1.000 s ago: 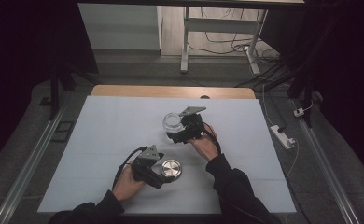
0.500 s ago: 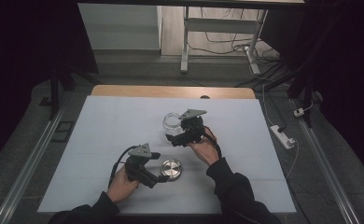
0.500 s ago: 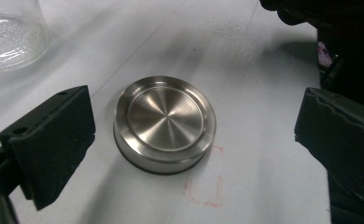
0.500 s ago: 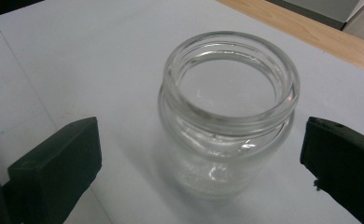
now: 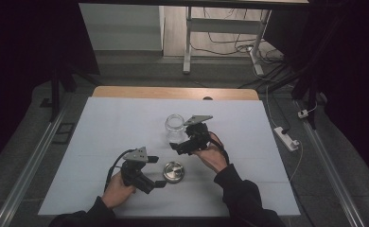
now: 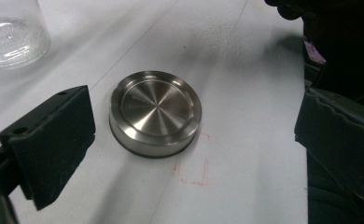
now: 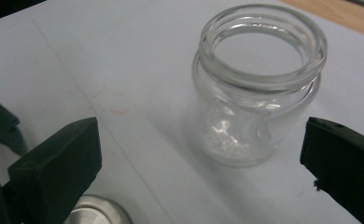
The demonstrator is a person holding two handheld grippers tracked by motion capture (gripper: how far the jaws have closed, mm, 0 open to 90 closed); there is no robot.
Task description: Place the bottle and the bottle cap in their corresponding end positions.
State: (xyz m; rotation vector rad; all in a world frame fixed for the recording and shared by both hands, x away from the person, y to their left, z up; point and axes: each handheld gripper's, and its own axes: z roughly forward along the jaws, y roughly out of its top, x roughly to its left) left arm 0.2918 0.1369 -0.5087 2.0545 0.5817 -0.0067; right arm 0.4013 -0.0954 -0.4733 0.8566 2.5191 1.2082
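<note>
My left gripper point(image 5: 160, 178) has backed off the lid point(image 5: 173, 171) toward lower left, fingers open and empty; I judge the lid released. One lid lies at lower centre of the surface point(image 5: 102, 127), one jar point(image 5: 174, 127) stands above it. Right gripper point(image 5: 177, 149) is open beside the jar.

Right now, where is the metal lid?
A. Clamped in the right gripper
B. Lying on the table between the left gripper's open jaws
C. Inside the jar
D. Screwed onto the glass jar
B: the metal lid lies flat on the table, apart from the open-mouthed glass jar, with the left gripper open around it.
</note>
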